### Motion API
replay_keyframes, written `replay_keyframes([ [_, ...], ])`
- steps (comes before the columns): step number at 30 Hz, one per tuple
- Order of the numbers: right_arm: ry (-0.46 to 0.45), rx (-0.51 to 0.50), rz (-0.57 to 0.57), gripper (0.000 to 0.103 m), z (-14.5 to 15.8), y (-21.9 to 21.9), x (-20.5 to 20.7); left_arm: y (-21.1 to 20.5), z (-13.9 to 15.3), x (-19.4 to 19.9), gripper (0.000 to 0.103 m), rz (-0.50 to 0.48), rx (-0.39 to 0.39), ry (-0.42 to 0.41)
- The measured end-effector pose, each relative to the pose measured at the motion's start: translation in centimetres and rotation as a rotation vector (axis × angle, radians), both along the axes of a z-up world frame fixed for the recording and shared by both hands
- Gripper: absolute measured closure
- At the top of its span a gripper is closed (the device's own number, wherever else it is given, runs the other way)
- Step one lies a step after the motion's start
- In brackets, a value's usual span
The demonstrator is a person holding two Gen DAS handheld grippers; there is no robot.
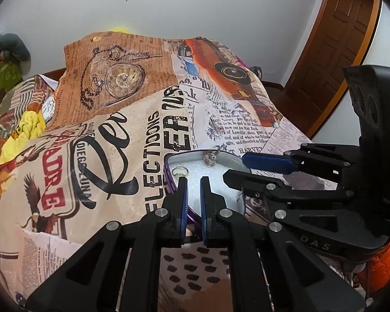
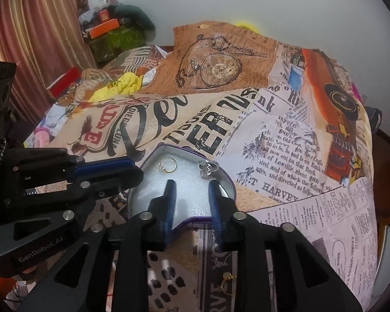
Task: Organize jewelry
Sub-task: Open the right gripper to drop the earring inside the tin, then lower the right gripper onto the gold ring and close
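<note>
A heart-shaped purple tin (image 1: 169, 179) (image 2: 230, 182) with white foam inside lies on the printed bedspread. A gold ring (image 1: 180, 171) (image 2: 168, 165) and a silver piece (image 1: 211, 159) (image 2: 208, 169) lie in it. My left gripper (image 1: 193, 182) hovers over the tin's near left rim, jaws a narrow gap apart with nothing between them; it also shows in the right wrist view (image 2: 132, 166). My right gripper (image 2: 192, 186) is open over the foam, empty; it also shows in the left wrist view (image 1: 236, 165). A thin silver chain (image 2: 215, 244) and a gold ring (image 2: 227, 286) lie on the cloth near the right finger.
The printed bedspread (image 1: 117, 135) covers the whole bed. Yellow cloth (image 2: 124, 85) and a pile of boxes and soft toys (image 2: 111, 31) lie at the far left. A wooden door (image 1: 338, 41) stands at the right. Curtains (image 2: 33, 39) hang left.
</note>
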State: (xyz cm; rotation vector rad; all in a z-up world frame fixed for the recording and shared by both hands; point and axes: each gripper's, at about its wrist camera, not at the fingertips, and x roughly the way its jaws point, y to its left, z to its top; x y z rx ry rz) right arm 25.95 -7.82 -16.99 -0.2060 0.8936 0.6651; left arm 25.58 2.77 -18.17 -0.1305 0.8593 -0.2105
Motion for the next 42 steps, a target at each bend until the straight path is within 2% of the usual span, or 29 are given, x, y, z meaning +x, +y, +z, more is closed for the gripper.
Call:
replay_keyframes([
  [13,-0.072,0.012,-0.06,0.071,3.2,-2.4,-3.1,-0.7,2.7,-3.2,0.096,0.007,0.037,-0.035],
  [22,-0.068,0.014,-0.148,0.071,3.8,-6.5,-3.9,-1.4,2.8,-4.8,0.082,0.0,0.044,-0.024],
  [28,-0.018,-0.004,-0.17,0.071,1.9,-7.9,-4.6,-2.1,1.9,-5.2,0.082,-0.012,0.065,0.0],
  [32,0.055,-0.018,-0.159,0.071,-0.6,-7.6,-4.8,-2.0,0.9,-5.2,0.071,-0.008,0.065,0.026],
  [36,0.093,-0.031,-0.156,0.071,-2.4,-7.1,-4.5,-1.8,-0.4,-5.2,0.071,-0.005,0.051,0.067],
  [42,0.097,-0.059,-0.15,0.071,-3.6,-6.7,-3.8,-1.7,-2.0,-5.5,0.071,-0.001,0.064,0.11],
])
